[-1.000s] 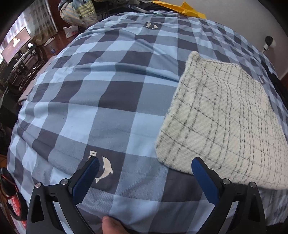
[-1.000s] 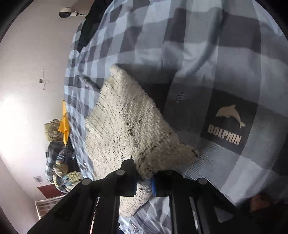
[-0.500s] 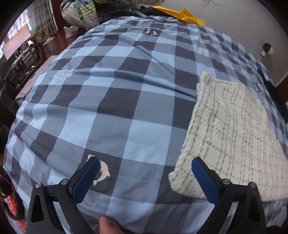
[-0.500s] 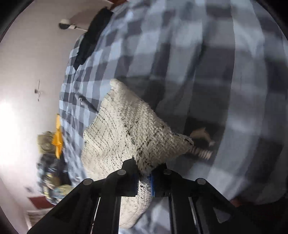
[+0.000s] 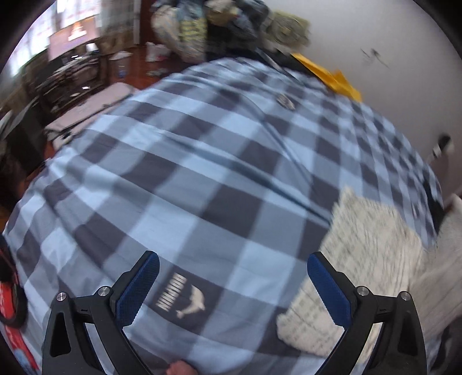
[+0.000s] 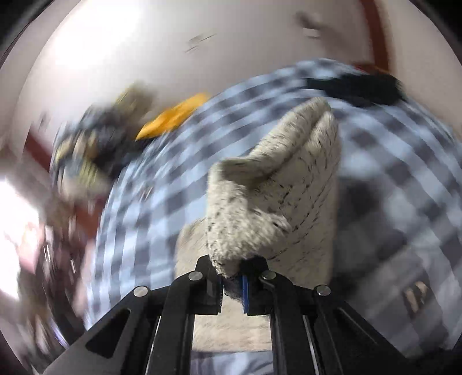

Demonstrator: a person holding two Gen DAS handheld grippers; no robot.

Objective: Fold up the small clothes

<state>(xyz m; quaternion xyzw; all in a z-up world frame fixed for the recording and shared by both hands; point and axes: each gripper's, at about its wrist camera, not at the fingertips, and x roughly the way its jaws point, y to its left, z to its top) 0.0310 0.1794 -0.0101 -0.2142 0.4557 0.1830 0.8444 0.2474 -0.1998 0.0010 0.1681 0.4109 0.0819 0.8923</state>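
Note:
A cream knitted garment with thin dark check lines [image 5: 366, 259] lies folded on the blue checked bedspread [image 5: 202, 173], at the right of the left wrist view. My left gripper [image 5: 231, 285] is open and empty above the bedspread, just left of the garment's near corner. My right gripper [image 6: 232, 281] is shut on a corner of the garment [image 6: 274, 202] and holds it lifted, the cloth hanging in a bunched fold above the bed. Both views are blurred by motion.
A yellow cloth [image 5: 332, 78] and a pile of clothes [image 5: 225, 20] lie at the bed's far end by the white wall. A dark garment [image 6: 361, 86] lies on the far bed edge. Furniture and a screen [image 5: 66, 31] stand to the left.
My right gripper has swung round and lifted the garment's corner up off the bed. My left gripper has drawn back to the left, so the garment sits further right in its view.

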